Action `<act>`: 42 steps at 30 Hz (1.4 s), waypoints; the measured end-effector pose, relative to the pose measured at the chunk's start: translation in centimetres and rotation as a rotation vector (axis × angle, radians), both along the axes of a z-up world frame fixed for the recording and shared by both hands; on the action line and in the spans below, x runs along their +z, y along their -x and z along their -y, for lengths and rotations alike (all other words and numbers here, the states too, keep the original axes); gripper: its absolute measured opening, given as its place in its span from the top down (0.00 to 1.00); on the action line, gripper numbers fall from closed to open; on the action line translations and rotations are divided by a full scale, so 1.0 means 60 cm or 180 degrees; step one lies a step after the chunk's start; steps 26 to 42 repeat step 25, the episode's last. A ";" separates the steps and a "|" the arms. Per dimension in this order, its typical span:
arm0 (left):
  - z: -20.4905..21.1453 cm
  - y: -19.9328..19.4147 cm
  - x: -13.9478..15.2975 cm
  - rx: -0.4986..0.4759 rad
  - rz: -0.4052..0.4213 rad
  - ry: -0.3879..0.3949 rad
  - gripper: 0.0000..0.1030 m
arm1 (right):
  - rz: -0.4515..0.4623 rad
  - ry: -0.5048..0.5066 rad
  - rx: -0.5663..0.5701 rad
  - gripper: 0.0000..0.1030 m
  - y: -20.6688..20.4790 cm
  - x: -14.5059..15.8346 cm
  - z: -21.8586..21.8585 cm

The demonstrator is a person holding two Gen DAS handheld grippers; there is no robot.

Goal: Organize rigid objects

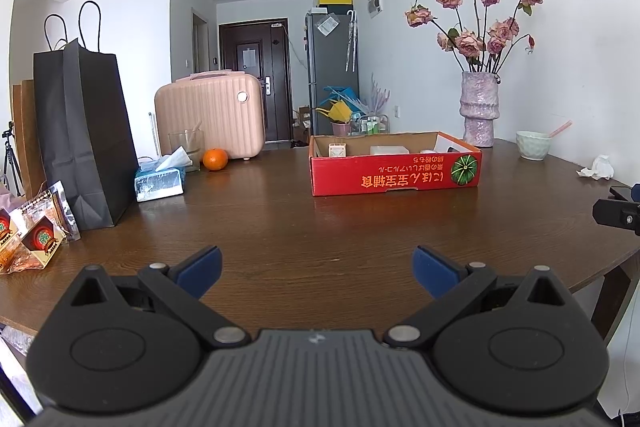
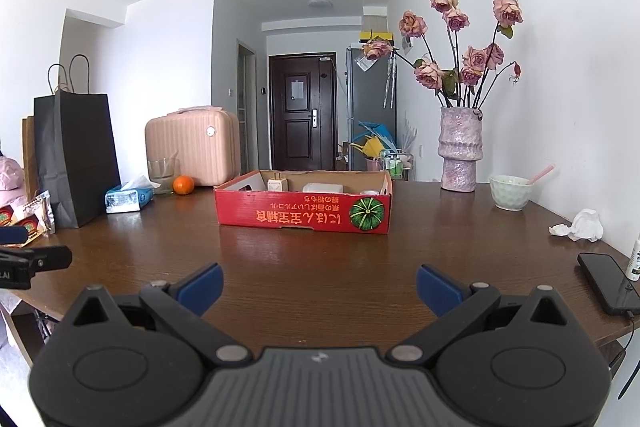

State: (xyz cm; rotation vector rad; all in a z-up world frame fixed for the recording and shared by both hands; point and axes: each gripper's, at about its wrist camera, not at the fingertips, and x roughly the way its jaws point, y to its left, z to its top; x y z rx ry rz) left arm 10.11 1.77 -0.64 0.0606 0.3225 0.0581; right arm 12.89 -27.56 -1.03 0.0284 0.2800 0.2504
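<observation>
Wooden table (image 2: 320, 259) spreads wide, red cardboard tray (image 2: 303, 213) mid-table with small white boxes already inside. Left gripper (image 1: 317, 269) and right gripper (image 2: 319, 285) both hover spread apart, empty. I'd target the phone (image 2: 608, 283) next: approach low, squarely.

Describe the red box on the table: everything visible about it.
The red box is a shallow, open-topped cardboard tray, brown inside, with upside-down orange print and a green pumpkin picture on its near side. It sits flat on the wooden table, mid-table, apart from both grippers. Inside are a few small whitish items, too small to identify.
</observation>
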 end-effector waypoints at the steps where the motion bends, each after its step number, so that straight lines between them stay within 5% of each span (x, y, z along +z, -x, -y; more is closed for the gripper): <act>1: 0.000 0.000 0.000 0.0001 0.0000 -0.0001 0.00 | -0.0001 -0.0004 -0.0001 0.00 0.000 0.000 0.000; 42: 0.007 0.006 -0.001 0.0020 0.0053 0.0002 0.00 | -0.0007 0.0017 0.0000 0.00 -0.001 -0.006 -0.003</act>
